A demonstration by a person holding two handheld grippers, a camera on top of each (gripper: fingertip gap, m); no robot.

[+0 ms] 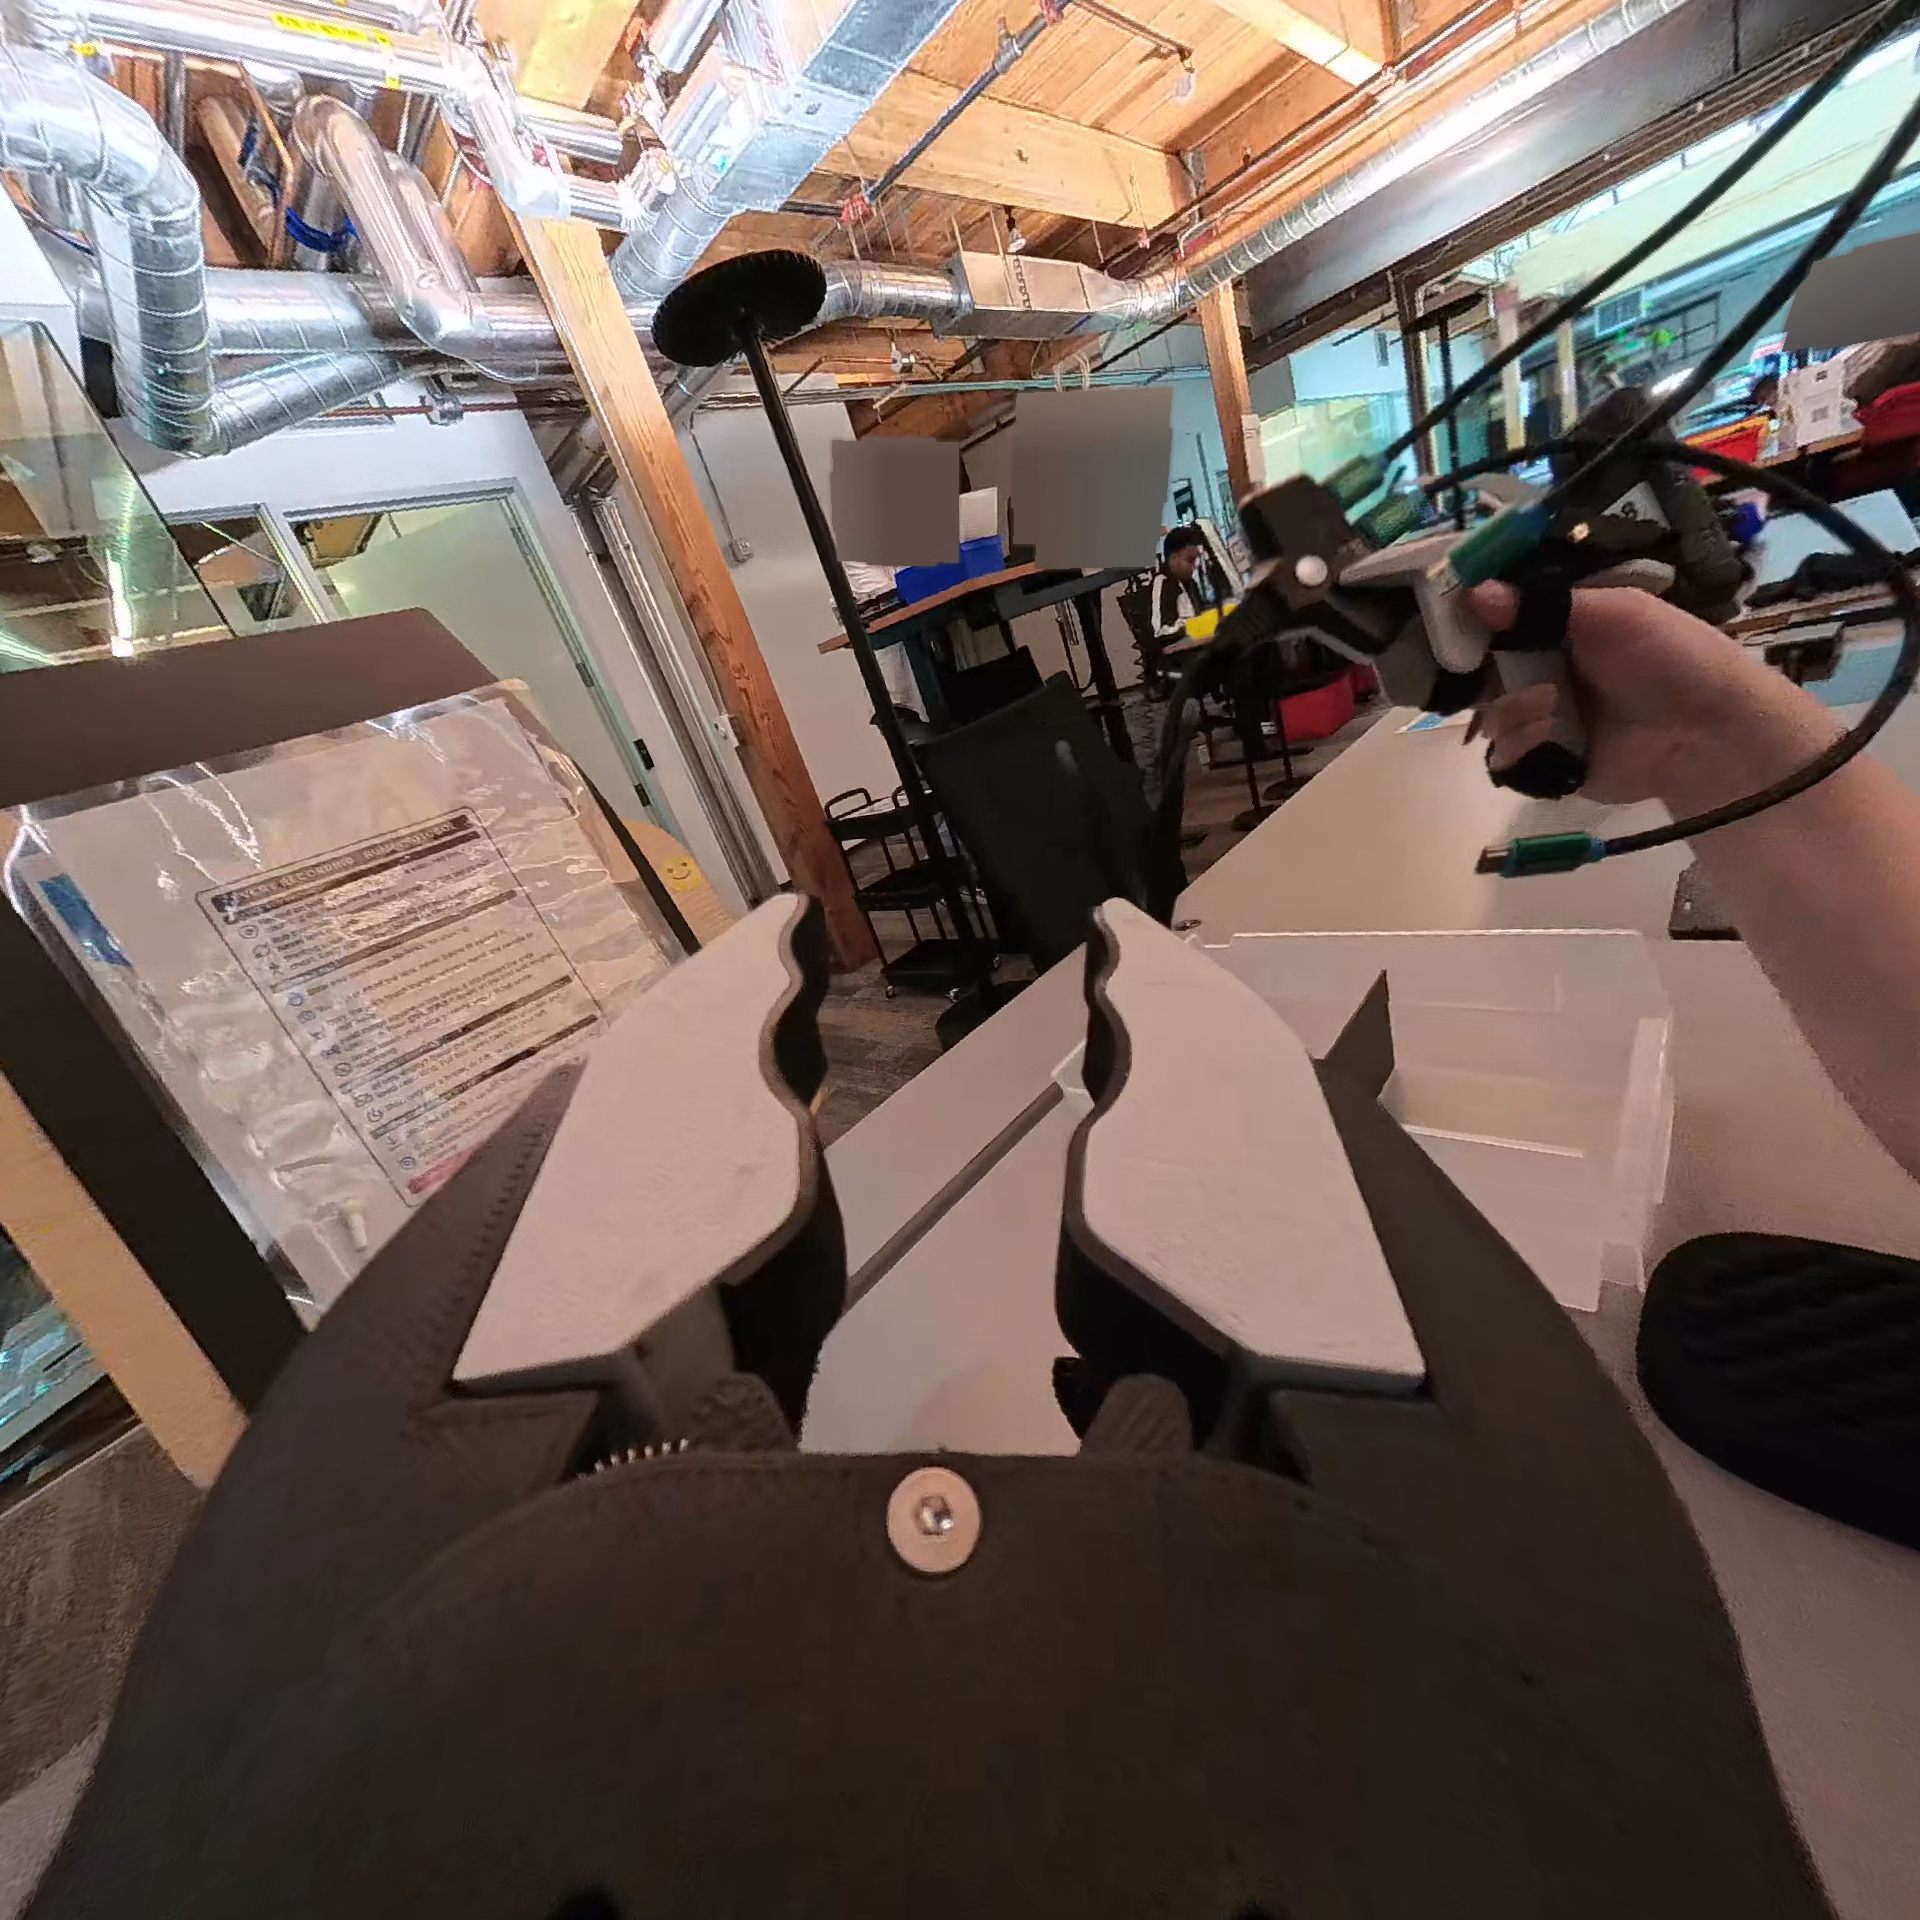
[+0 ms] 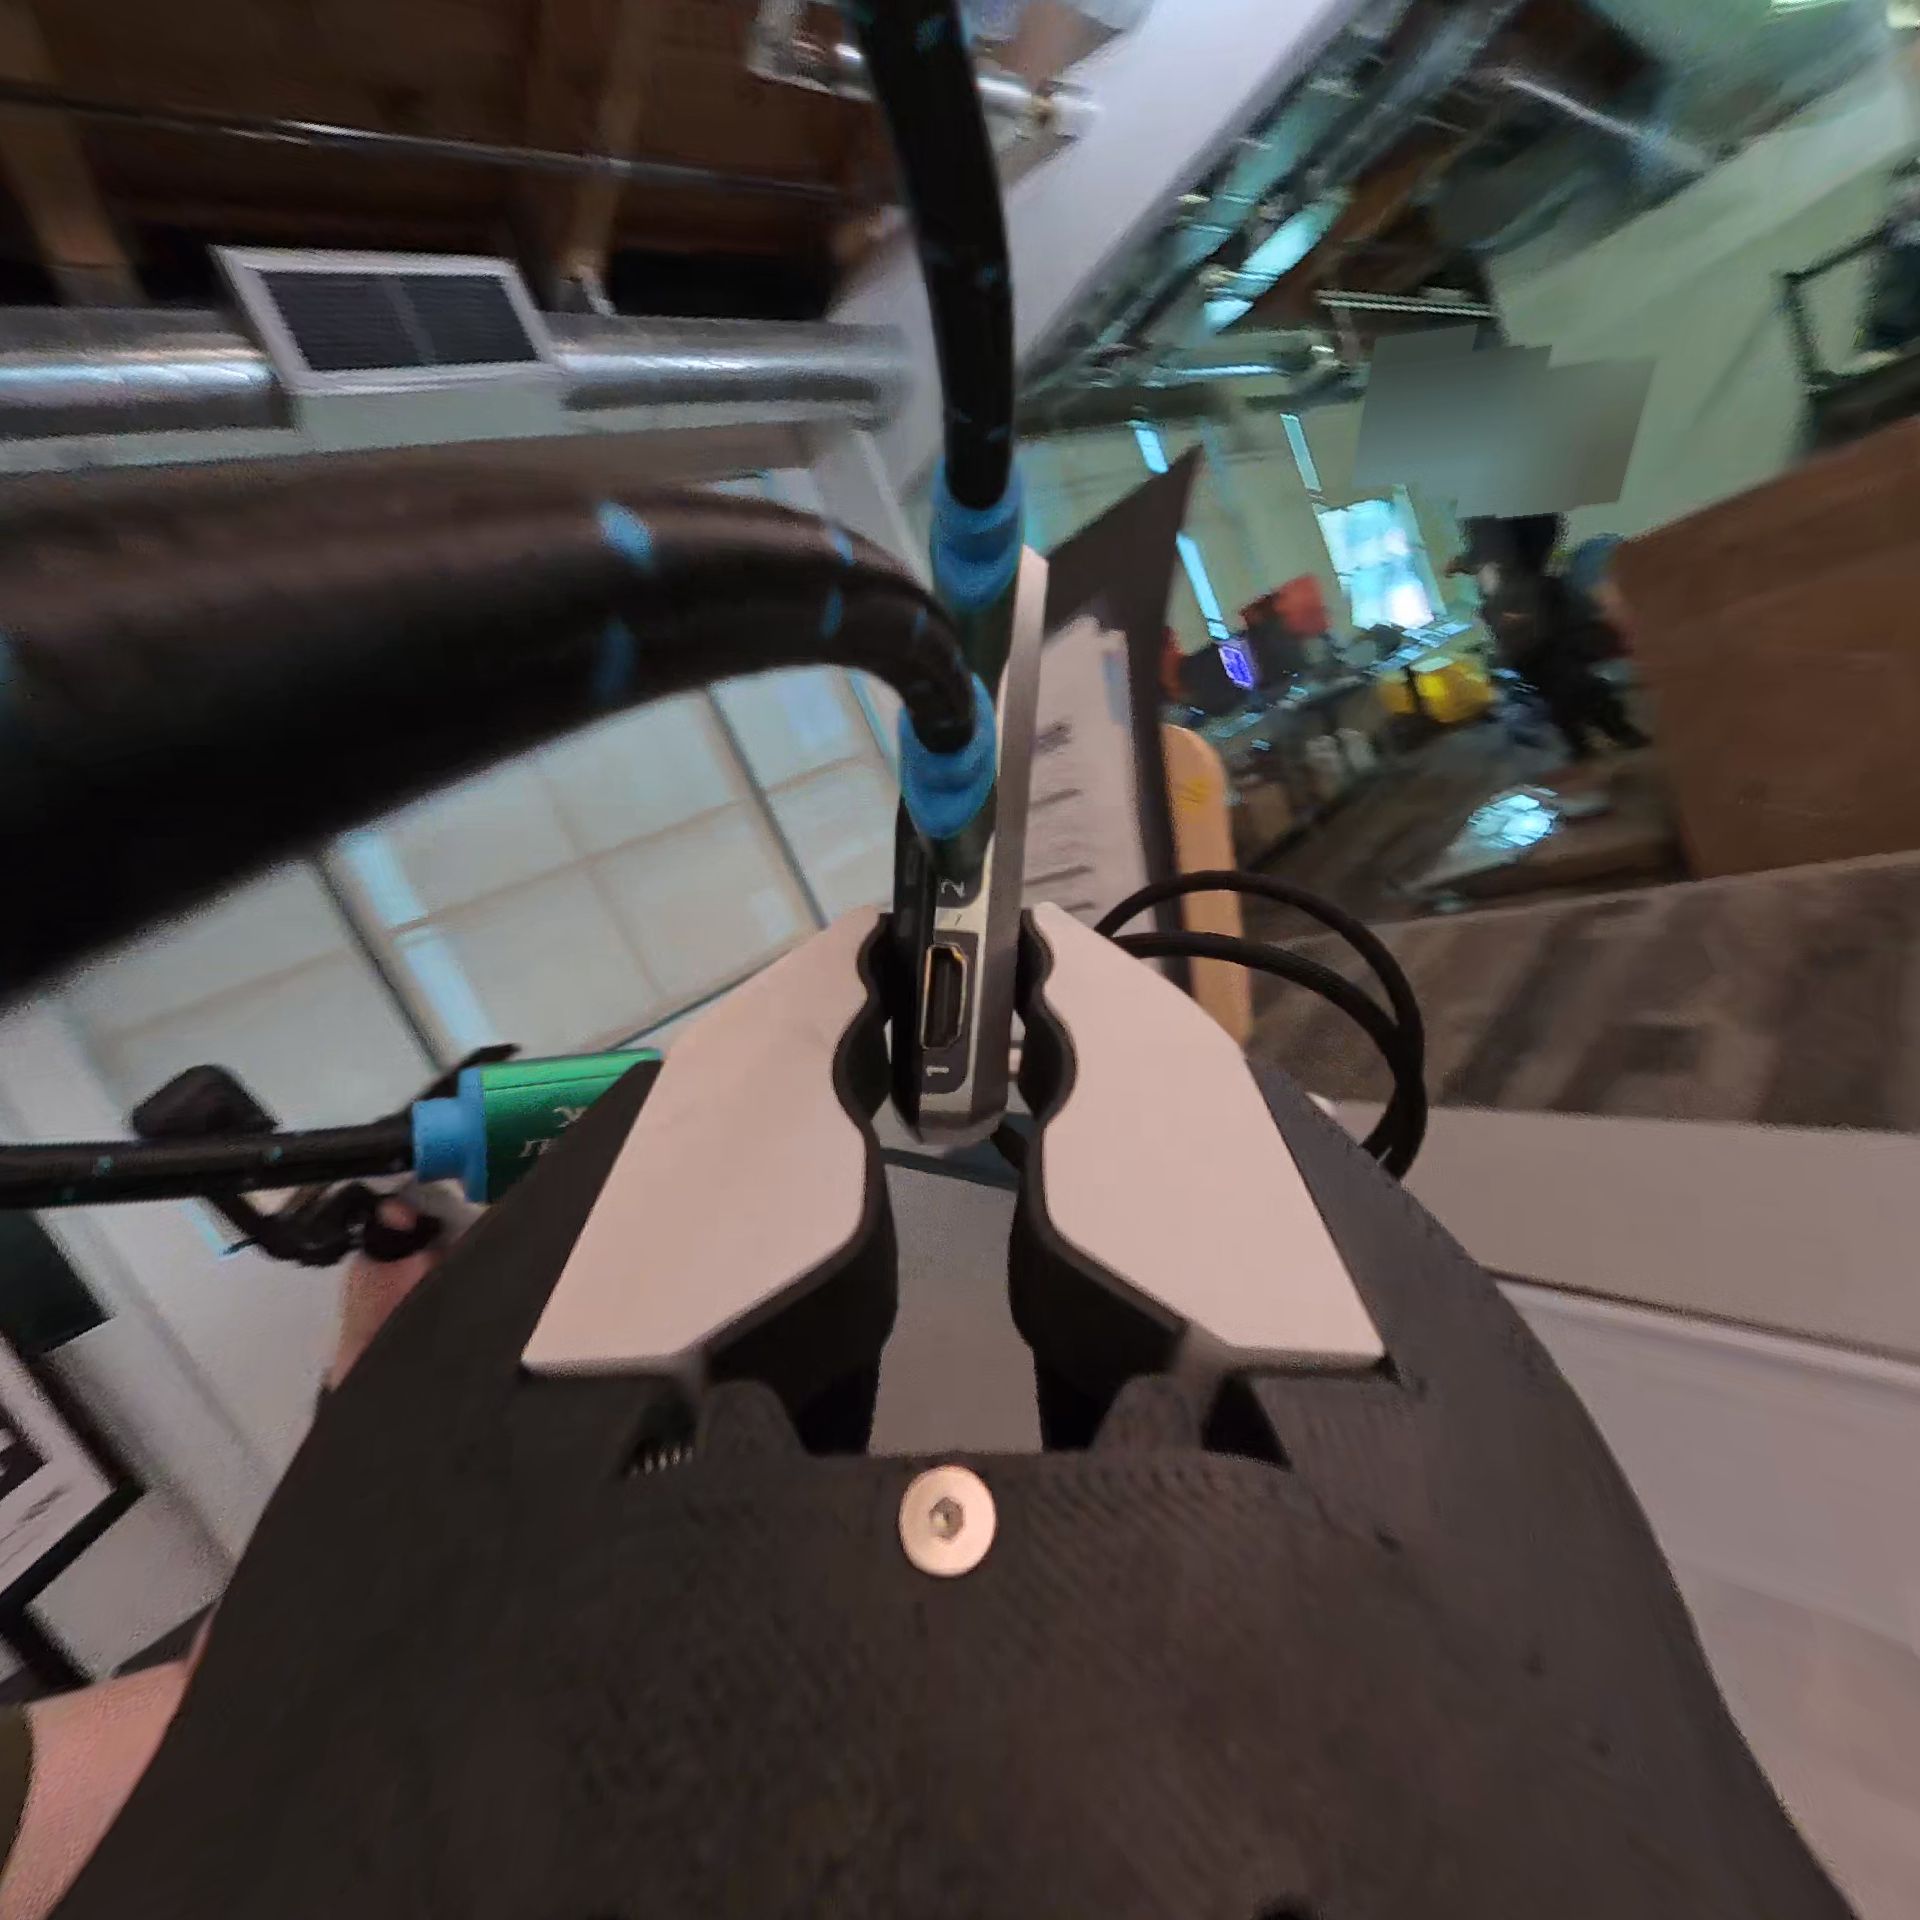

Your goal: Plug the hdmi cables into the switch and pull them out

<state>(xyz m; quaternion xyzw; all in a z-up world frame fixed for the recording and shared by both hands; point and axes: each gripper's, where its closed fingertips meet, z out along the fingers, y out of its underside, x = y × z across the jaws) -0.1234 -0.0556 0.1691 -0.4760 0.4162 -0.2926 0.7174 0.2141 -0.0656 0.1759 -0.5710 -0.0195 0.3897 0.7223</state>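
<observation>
A workshop with wooden beams and silver ducts overhead; below me is a white table (image 1: 1403,831) with a clear plastic bin (image 1: 1507,1049). My left gripper (image 1: 951,997) is spread wide and holds nothing. My right gripper (image 2: 951,1003) is clamped on the thin edges of the HDMI switch (image 2: 951,1023), lifted off the table. I count two braided cables (image 2: 940,312) plugged into it and one port (image 2: 943,1000) empty. Two green plugs (image 1: 1548,855) hang loose. The switch looks light, rigid and slick; the cables look stiff and springy. I judge the green plug shell the best place to grip.
</observation>
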